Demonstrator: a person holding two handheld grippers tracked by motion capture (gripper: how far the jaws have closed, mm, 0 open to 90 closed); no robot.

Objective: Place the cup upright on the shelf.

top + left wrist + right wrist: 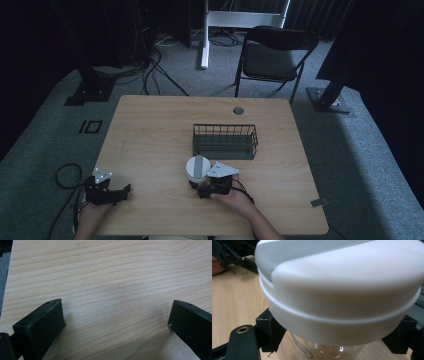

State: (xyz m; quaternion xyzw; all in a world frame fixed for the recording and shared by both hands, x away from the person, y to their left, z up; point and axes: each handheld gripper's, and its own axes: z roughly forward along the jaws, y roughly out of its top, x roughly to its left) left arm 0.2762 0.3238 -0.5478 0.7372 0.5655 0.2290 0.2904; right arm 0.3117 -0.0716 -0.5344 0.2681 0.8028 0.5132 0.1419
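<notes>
A clear bottle with a white lid (197,167) stands upright on the wooden table (150,130), just in front of the wire basket. My right gripper (200,187) holds it from the near side. In the right gripper view the lid (342,290) looms close, and my right gripper (334,340) has its black jaws pressed on either side of the clear body below the lid. My left gripper (123,193) rests near the table's front left corner. In its own view the left gripper (116,320) has its jaws wide apart over bare wood.
A dark wire basket (225,127) sits at mid-table, right behind the bottle. A round cable hole (238,110) lies near the far edge. A folding chair (275,50) and stand legs are beyond the table. The left gripper (234,255) appears far off in the right gripper view.
</notes>
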